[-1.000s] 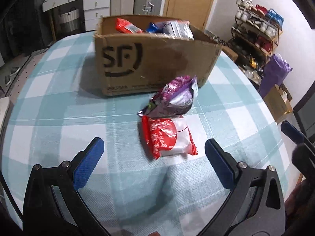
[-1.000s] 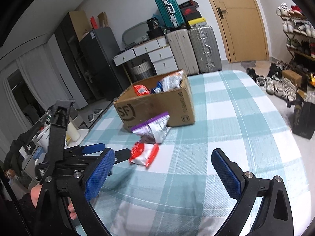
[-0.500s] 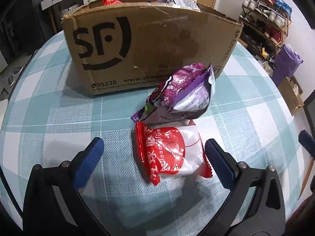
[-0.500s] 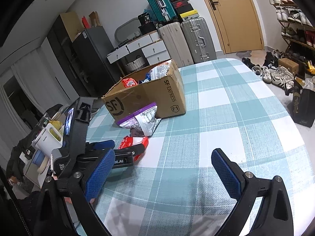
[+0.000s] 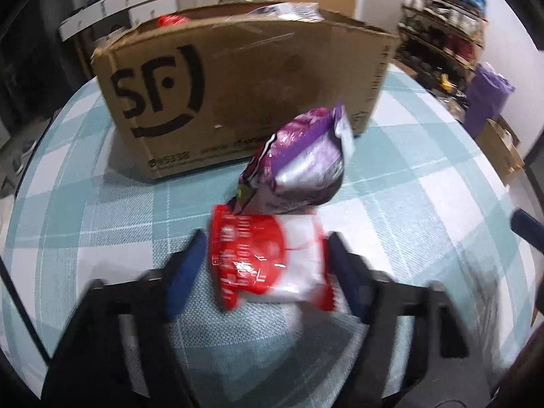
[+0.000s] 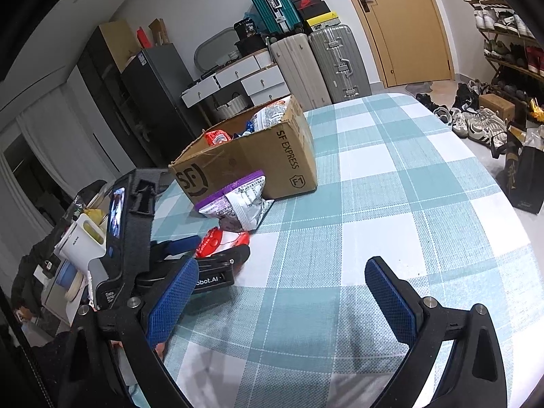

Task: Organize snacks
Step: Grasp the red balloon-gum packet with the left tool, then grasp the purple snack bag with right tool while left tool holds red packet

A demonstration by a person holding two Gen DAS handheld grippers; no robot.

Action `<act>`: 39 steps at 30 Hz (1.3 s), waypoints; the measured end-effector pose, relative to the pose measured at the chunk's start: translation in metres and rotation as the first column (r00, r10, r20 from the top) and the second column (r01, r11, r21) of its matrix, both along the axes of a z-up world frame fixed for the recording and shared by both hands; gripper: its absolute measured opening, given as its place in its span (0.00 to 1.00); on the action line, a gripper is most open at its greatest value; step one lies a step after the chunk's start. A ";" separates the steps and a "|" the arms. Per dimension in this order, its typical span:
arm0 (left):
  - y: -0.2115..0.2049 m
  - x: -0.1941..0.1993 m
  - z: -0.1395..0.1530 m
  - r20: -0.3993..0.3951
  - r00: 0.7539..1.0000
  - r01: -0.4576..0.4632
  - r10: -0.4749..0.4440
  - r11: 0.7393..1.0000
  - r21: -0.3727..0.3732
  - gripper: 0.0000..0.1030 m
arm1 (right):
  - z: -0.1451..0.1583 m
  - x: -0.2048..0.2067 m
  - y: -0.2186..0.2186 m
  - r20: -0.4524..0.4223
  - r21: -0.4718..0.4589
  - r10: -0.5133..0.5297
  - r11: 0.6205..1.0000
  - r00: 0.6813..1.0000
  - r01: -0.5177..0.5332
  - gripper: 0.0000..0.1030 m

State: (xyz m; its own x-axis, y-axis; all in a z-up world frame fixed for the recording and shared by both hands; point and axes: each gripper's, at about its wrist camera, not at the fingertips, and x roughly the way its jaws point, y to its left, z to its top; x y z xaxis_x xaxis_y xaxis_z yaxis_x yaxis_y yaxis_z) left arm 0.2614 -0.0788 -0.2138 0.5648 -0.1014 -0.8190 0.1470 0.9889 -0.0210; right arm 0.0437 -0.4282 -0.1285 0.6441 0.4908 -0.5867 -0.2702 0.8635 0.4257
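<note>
Since the SF box (image 5: pixel 244 95) collects snacks, the red packet (image 5: pixel 268 258) is pinched by the left tongs (image 5: pixel 265 265); the right tongs (image 6: pixel 282 295) are held wide, empty.

A table with a teal and white checked cloth (image 6: pixel 391 176) fills the foreground ahead of the tool. Beyond its far edge, suitcases (image 6: pixel 326 61) stand against a pale wall beside white drawers (image 6: pixel 238 78). A wooden door (image 6: pixel 404 23) is ahead to the right, and a shoe rack (image 6: pixel 510 34) lines the far right. A dark cabinet (image 6: pixel 136 95) stands ahead left.
</note>
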 end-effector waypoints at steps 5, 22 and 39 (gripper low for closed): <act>0.004 0.005 0.004 -0.015 0.999 0.045 -0.046 0.996 -0.078 0.44 | 0.001 0.001 0.003 0.000 -0.003 0.002 1.000 1.000 -0.002 0.97; 0.061 -0.018 0.012 -0.019 1.000 -0.012 0.009 0.986 -0.164 0.44 | -0.010 0.008 0.007 -0.044 -0.020 -0.005 1.000 0.999 0.004 0.97; 0.132 -0.075 0.042 0.020 0.999 -0.040 0.046 0.976 -0.215 0.44 | -0.028 0.079 0.069 -0.112 -0.090 0.149 0.983 0.982 -0.160 0.97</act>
